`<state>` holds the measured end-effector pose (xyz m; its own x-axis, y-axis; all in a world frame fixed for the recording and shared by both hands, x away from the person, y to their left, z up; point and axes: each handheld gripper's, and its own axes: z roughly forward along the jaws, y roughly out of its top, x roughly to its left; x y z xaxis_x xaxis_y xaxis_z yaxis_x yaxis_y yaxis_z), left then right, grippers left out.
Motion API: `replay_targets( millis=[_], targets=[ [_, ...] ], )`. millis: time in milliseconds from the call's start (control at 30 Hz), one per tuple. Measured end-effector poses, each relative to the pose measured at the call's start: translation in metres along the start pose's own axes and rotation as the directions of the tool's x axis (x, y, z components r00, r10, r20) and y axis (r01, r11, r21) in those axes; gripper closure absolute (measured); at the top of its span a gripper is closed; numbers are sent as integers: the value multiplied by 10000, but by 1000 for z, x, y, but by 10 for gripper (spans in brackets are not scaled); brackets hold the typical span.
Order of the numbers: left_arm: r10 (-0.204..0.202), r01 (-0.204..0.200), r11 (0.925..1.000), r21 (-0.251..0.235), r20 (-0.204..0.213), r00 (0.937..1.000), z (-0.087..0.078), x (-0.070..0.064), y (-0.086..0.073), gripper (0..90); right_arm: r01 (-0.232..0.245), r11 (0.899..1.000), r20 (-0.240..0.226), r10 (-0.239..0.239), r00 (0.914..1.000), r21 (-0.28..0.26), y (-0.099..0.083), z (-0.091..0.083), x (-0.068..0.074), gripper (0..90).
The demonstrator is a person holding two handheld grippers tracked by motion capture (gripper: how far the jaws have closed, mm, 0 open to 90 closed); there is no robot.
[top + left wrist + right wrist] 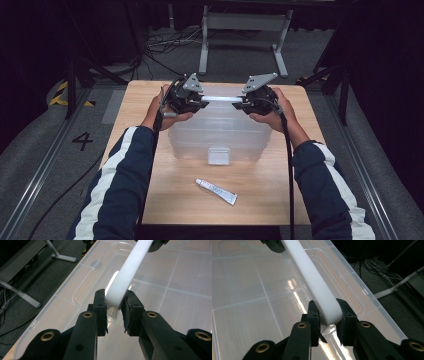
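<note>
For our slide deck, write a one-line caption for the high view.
Left gripper and right gripper each clamp an end of a white bar above a clear plastic bin.

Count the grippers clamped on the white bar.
2: the left gripper clamps one end of the white bar, the right gripper clamps the other, above the clear bin.

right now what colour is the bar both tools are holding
White bar, clearest in the right gripper view.

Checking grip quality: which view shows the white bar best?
The right gripper view: the white bar runs lengthwise, clamped by the right claw. The left gripper view shows the other end gripped; the high view shows it small, spanning both claws.
</note>
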<state>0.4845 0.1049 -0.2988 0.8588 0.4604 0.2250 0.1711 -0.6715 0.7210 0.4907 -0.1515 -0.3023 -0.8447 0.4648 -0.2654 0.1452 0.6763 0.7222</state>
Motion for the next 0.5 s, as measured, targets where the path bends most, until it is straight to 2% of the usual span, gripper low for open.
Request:
replay_targets(
  millis=[233, 500],
  targets=[
    [234, -236, 9997, -86, -193, 9995, -3, -5, -2, 740, -37, 10000, -23, 37, 10000, 22, 0, -2, 3, 754],
    [177, -185, 9995, -273, -299, 9994, -15, -7, -3, 724, -36, 10000, -140, 37, 9999, 41, 0, -3, 3, 754]
  ],
)
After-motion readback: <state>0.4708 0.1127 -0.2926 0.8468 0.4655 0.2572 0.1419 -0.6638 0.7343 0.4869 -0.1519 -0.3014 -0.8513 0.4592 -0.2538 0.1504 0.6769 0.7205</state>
